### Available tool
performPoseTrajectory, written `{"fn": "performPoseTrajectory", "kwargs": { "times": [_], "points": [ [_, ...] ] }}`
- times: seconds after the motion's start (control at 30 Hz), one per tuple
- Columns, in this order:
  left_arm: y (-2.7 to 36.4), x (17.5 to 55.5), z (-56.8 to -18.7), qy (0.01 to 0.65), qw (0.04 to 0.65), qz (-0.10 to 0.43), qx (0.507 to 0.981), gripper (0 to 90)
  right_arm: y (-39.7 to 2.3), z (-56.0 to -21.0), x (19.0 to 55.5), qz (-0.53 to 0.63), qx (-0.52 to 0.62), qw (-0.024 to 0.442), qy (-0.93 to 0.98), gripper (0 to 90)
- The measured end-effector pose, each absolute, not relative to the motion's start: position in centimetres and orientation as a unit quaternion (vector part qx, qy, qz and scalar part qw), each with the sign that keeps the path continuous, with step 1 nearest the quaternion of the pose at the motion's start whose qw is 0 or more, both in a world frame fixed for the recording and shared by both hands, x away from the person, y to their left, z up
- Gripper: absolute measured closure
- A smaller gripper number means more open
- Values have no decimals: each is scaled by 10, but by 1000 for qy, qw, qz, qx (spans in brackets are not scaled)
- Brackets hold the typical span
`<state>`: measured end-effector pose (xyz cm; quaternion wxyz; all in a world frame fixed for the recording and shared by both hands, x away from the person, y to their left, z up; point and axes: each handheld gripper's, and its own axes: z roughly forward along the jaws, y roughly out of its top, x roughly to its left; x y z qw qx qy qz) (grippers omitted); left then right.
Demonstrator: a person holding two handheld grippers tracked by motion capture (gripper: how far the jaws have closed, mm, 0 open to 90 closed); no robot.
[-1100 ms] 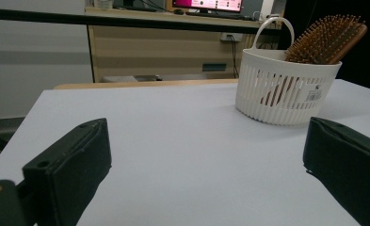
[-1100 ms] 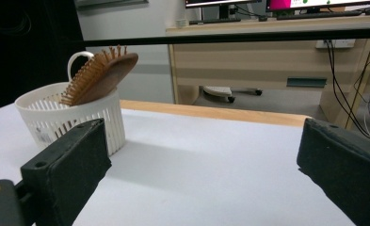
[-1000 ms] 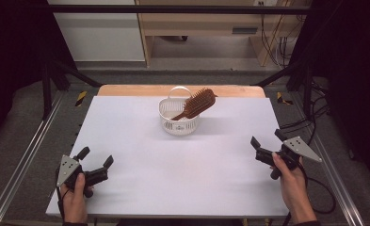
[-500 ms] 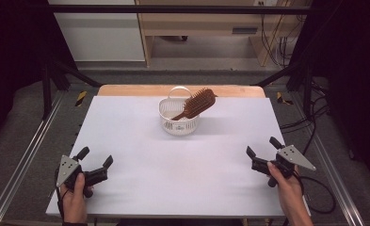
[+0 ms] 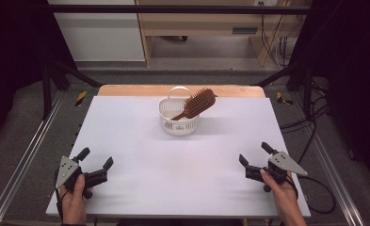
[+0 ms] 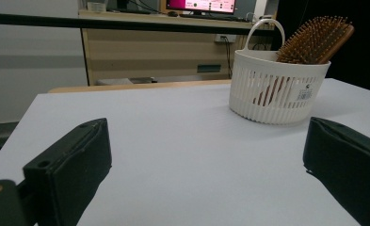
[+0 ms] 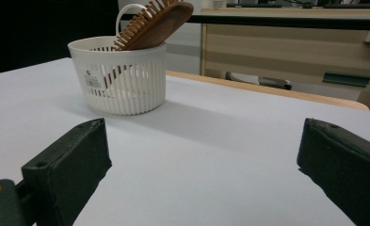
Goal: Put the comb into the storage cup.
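The white table (image 5: 182,155) spreads before me, and the ribbed white basket (image 5: 179,120) stands at twelve o'clock near its far edge, the wooden hairbrush (image 5: 197,103) leaning in it, bristle head poking over the rim toward one o'clock. My left gripper (image 5: 97,165) rests at seven o'clock and my right gripper (image 5: 253,156) at four, both with jaws spread wide, nothing between them. I should approach the brush head squarely and steady the basket so it doesn't tip.

1. White tabletop (image 5: 140,141) with a wood strip along the far edge.
2. Grey carpet floor (image 5: 22,117) – cables trailing on the right.
3. Wooden desk (image 6: 140,47) behind, with a lit monitor (image 6: 199,4) on top.
4. Surroundings pretty dark.
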<state>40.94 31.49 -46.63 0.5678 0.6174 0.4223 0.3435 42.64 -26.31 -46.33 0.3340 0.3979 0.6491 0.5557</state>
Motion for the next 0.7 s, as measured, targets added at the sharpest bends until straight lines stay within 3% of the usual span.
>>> {"fn": "performPoseTrajectory", "kwargs": {
  "times": [0.7],
  "points": [
    [317, 398, -464, 411, 577, 345, 615, 17, -254, -470, 421, 571, 382, 323, 651, 29]
  ]
}}
